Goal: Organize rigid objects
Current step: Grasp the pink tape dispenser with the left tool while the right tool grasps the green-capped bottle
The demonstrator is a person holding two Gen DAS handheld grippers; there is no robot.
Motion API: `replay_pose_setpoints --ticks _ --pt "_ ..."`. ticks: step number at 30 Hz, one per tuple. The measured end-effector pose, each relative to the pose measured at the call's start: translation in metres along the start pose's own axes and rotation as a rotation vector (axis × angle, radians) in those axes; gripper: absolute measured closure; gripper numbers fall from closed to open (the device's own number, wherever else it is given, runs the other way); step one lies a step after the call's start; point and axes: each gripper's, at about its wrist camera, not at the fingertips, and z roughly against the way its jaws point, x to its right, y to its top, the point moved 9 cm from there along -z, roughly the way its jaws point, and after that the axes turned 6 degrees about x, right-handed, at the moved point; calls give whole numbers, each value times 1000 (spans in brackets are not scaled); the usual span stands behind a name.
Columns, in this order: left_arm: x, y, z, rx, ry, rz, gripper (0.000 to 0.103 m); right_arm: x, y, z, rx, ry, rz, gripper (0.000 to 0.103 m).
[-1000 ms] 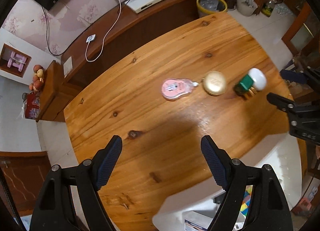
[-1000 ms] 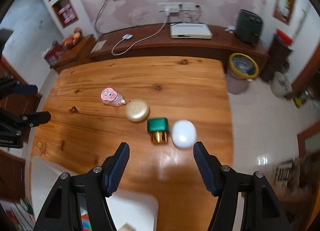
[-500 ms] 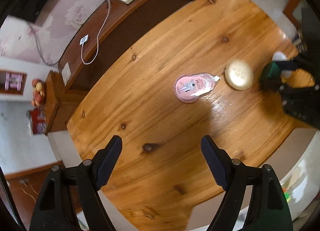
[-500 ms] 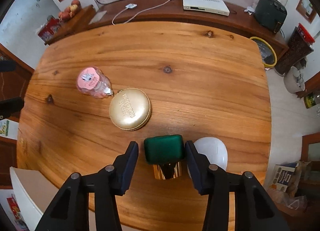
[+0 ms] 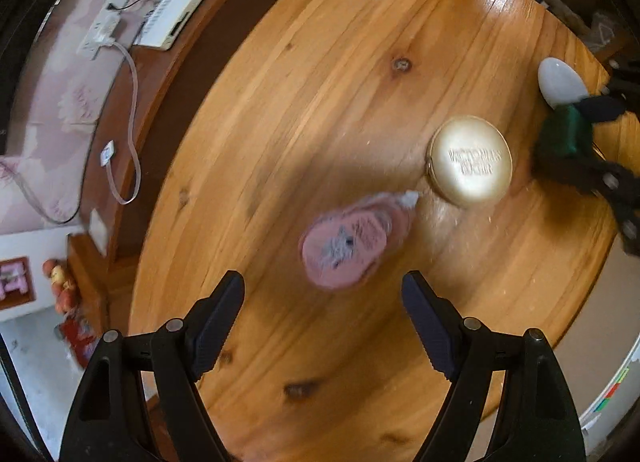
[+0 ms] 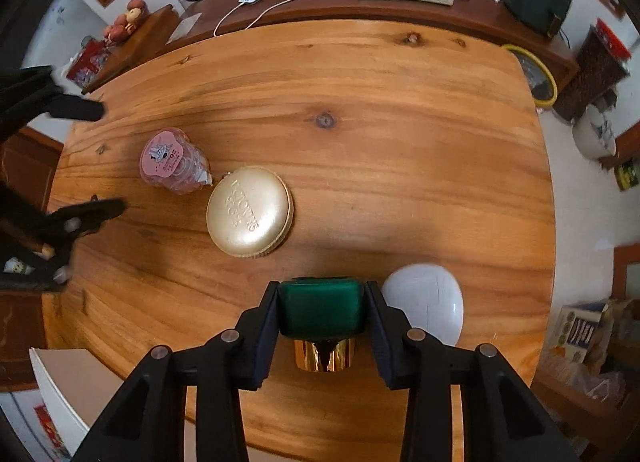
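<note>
The green-capped bottle [image 6: 320,312] was clamped between the fingers of the right gripper [image 6: 322,316] on the wooden table [image 6: 400,165], with a white case [image 6: 426,304] just beside it and a gold compact [image 6: 249,217] near.

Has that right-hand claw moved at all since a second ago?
Yes. The right gripper has come forward over the wooden table and closed on the green box, which earlier lay ahead of its open fingers beside the white case.
</note>
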Motion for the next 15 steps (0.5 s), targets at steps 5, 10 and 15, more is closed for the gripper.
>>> replay_pose_setpoints --ticks 5,10,15 --pt "-5 5 -16 12 -81 10 20 0 -10 15 5 43 -47 62" --pt "-5 11 -23 48 -84 -13 20 -7 -18 31 31 71 -76 62" --pt "-6 18 -20 85 -102 2 27 -11 -23 35 38 85 -107 62"
